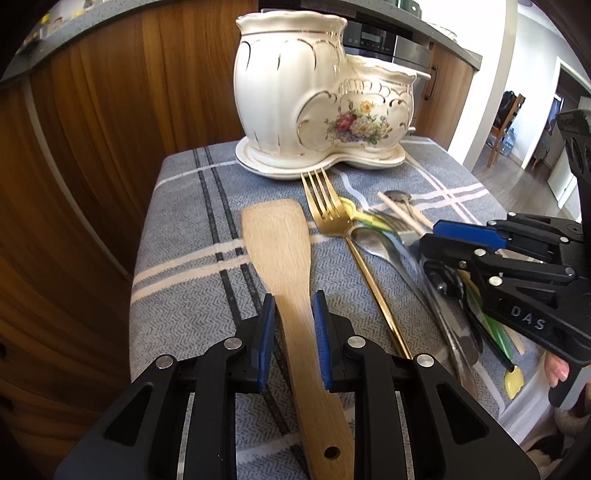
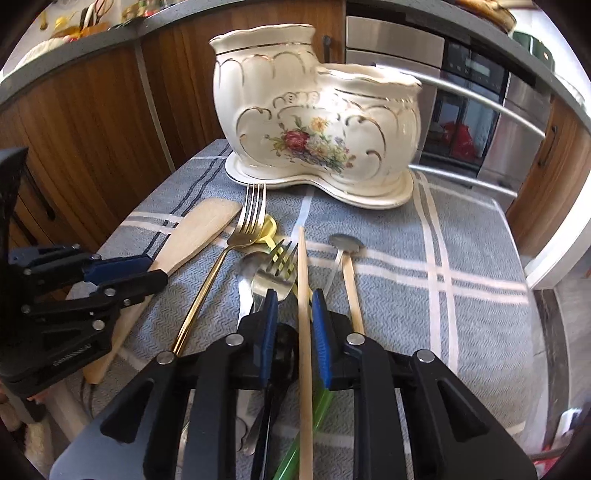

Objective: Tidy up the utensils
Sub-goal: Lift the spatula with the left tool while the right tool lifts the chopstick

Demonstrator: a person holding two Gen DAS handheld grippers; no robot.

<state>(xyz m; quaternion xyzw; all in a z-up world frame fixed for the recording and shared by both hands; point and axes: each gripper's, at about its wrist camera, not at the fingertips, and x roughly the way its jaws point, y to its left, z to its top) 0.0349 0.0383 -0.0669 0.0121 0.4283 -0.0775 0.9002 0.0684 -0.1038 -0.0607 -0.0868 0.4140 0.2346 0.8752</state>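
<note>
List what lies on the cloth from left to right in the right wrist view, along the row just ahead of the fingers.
Pale wooden spatula → gold fork → silver fork → long wooden chopstick → small silver spoon.

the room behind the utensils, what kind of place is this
Most likely a home kitchen: a built-in oven sits among wooden cabinets under a grey countertop, and a floral ceramic utensil holder stands on a cloth-covered table.

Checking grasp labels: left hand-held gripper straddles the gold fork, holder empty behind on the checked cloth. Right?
Not the fork. In the left wrist view the left hand-held gripper straddles the wooden spatula, jaws open; the gold fork lies beside it. The holder stands behind on the cloth; its inside is hidden.
</note>
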